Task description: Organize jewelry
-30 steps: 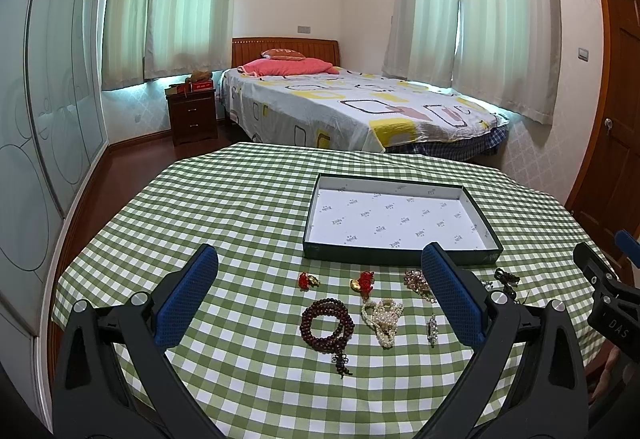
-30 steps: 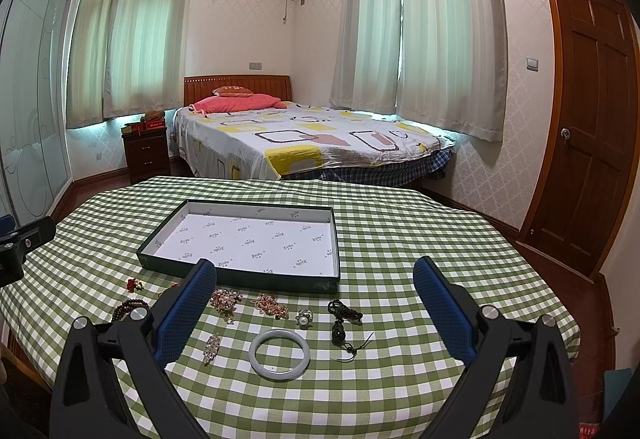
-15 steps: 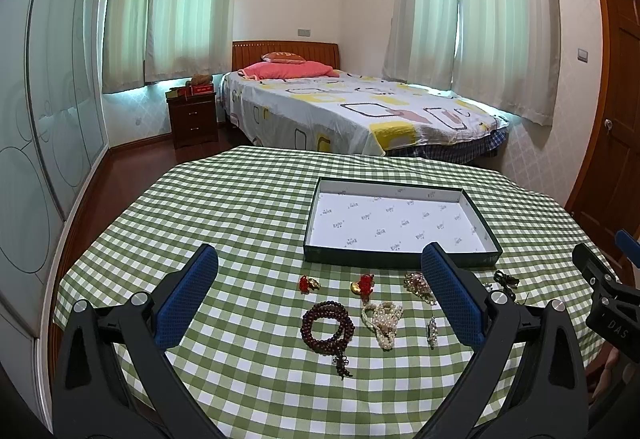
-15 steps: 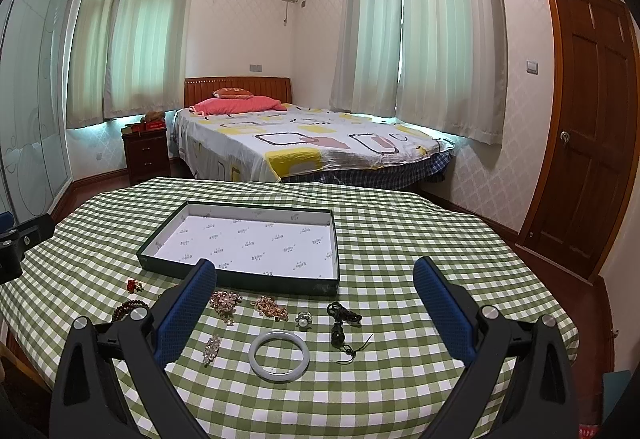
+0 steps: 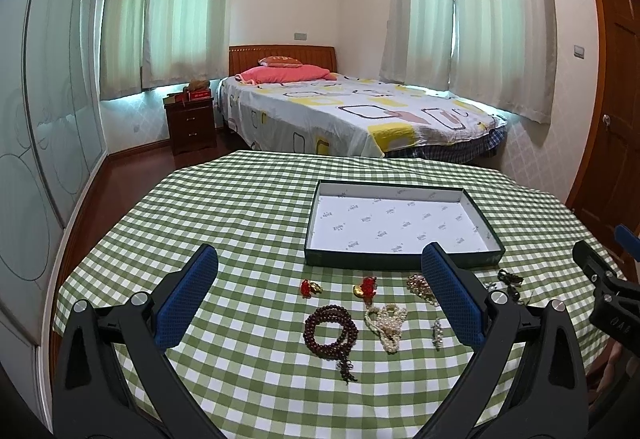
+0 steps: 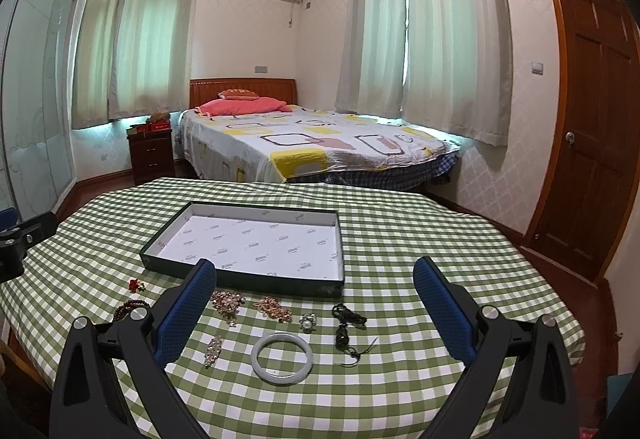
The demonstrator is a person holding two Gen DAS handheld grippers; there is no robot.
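A shallow dark green tray [image 5: 400, 261] with a white lining sits empty on the green checked table; it also shows in the right wrist view [image 6: 256, 281]. Jewelry lies in front of it: a brown bead bracelet [image 5: 330, 331], a pearl strand [image 5: 387, 321], two red charms [image 5: 310, 287], a pale jade bangle [image 6: 282, 359], a pearl ring [image 6: 307, 322], a black cord pendant [image 6: 346, 327] and gold pieces [image 6: 274, 309]. My left gripper [image 5: 320, 295] is open above the bracelet and pearls. My right gripper [image 6: 316, 303] is open above the bangle.
The table [image 5: 224, 207] is round, with its edge close on every side. A bed [image 5: 352, 115] stands behind it, a nightstand [image 5: 192, 127] to its left. A wooden door [image 6: 592, 167] is on the right, a glass wardrobe [image 5: 48, 127] on the left.
Both grippers have risen and tilted up a little, so the table and jewelry sit lower in both views. Nothing has been picked up or moved.
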